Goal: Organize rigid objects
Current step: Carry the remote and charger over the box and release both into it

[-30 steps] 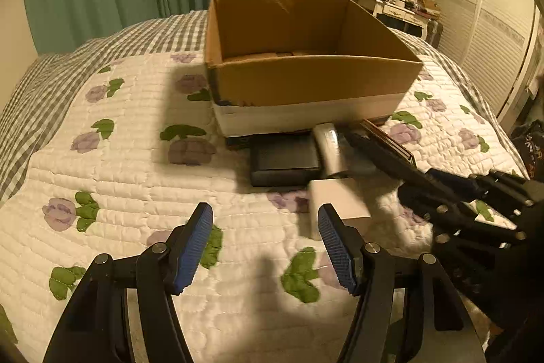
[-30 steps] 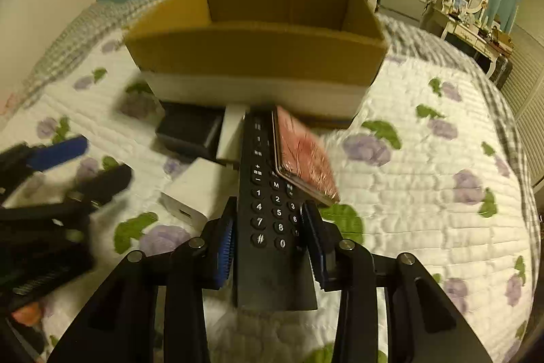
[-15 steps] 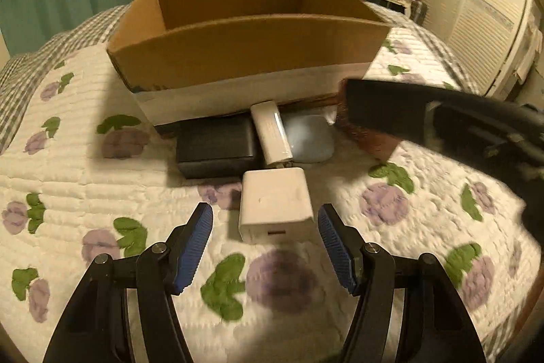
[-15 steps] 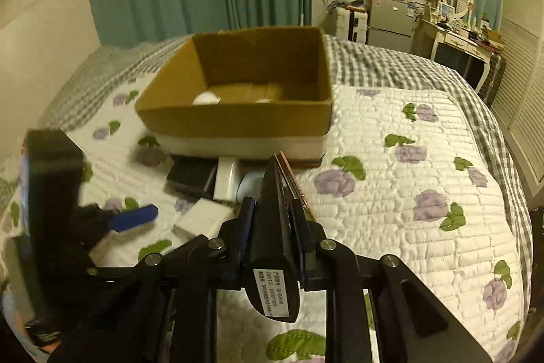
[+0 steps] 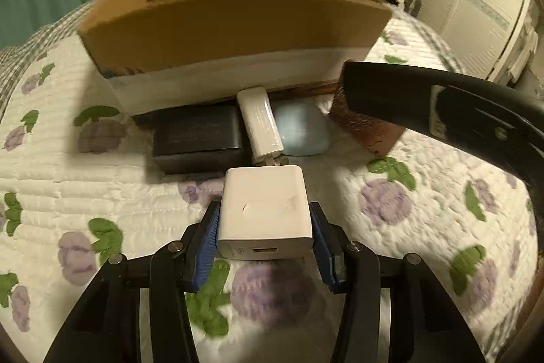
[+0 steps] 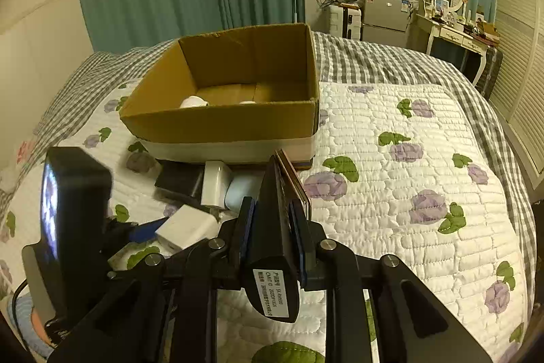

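Left tongs (image 5: 264, 228) pinching charger (image 5: 264, 210) on bed (image 5: 85, 179), near box (image 5: 238, 33). Right tongs (image 6: 270, 237) pinching remote (image 6: 272, 227), lifting above bed. Risking: remote swinging into box wall; smooth charger slipping from shallow grip.

Dim warm indoor light, dark fisheye vignette at every corner, straight lines bowed toward the edges, soft shadow cast before the box (image 5: 234, 26) onto the quilt (image 5: 425, 193), motion blur at the right of the left view, right view sharper.
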The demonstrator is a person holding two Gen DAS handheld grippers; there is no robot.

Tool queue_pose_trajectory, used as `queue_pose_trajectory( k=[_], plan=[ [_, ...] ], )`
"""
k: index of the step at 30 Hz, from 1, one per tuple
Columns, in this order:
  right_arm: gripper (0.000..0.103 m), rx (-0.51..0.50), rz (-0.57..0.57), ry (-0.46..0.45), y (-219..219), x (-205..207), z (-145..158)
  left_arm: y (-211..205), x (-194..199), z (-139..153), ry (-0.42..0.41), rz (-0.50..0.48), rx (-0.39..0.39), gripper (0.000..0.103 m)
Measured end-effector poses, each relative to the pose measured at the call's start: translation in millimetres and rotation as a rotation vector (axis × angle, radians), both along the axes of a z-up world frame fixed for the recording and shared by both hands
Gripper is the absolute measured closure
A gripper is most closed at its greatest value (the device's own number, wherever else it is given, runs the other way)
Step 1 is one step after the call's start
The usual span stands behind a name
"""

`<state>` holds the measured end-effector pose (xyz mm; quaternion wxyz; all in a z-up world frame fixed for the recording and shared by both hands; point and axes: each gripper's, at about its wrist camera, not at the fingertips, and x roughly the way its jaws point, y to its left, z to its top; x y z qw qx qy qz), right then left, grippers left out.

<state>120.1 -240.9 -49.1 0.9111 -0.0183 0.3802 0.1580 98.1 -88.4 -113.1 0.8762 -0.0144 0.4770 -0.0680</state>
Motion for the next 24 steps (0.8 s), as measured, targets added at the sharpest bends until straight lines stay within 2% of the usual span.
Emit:
queue_pose_trajectory(
  k=[3, 6, 9, 17, 20, 24],
  plan=[
    [0.084, 0.003, 0.000, -0.026, 2.0, -6.9, 13.2, 8.9, -13.6, 19.3, -0.042, 0.016, 0.001, 0.052],
    [0.084, 0.009, -0.004, -0.056, 4.1, -13.6, 30.2, 17.4, -26.2, 49.2, -0.092, 0.029, -0.025, 0.052],
    [0.084, 0.014, -0.004, -0.092, 7.4, -18.3, 50.2, 22.5, -33.3, 81.8, -0.153, 0.035, -0.017, 0.052],
    [0.084, 0.038, 0.009, -0.206, 21.8, -7.4, 112.1, 39.6, -5.6, 153.0, -0.270, 0.053, -0.003, 0.052],
    [0.084, 0.044, 0.018, -0.233, 27.5, 11.0, 127.6, 43.6, 12.8, 164.0, -0.286, 0.055, 0.003, 0.052],
    [0.084, 0.032, 0.029, -0.248, 38.4, 45.5, 127.8, 43.8, 45.1, 164.5, -0.308, 0.038, 0.028, 0.052]
  ],
)
